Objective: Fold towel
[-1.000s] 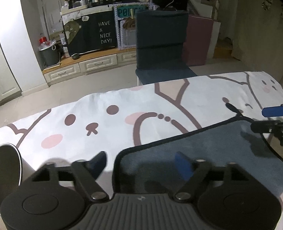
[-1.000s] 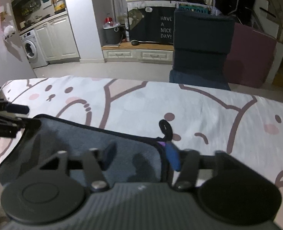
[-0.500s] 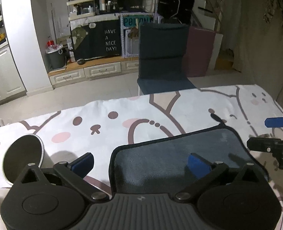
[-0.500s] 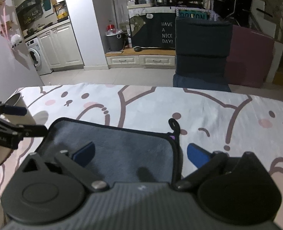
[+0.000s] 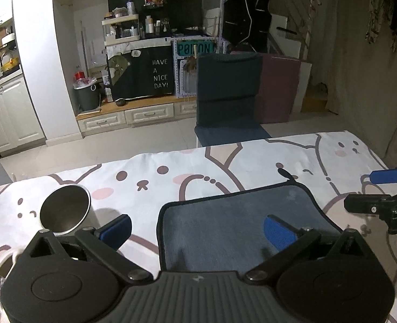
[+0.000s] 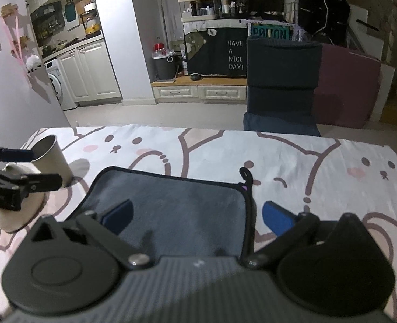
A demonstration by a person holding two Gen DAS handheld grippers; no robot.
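Observation:
A folded grey-blue towel (image 5: 233,215) with a dark hem lies flat on the bunny-print table cover (image 5: 198,172); it also shows in the right wrist view (image 6: 176,202). My left gripper (image 5: 198,228) is open and empty, raised over the towel's near left corner. My right gripper (image 6: 198,215) is open and empty over the towel's near right corner. A small hanging loop (image 6: 245,173) sticks out at the towel's far right corner. The right gripper also shows at the right edge of the left wrist view (image 5: 381,191).
A steel cup (image 5: 63,211) stands on the table left of the towel, also in the right wrist view (image 6: 51,156). A pale round object (image 6: 15,202) sits near it. A dark chair (image 5: 228,99) stands behind the table's far edge.
Both grippers have opened wide and lifted back from the towel. The towel stays flat on the table. The cup has come into fuller view on the left.

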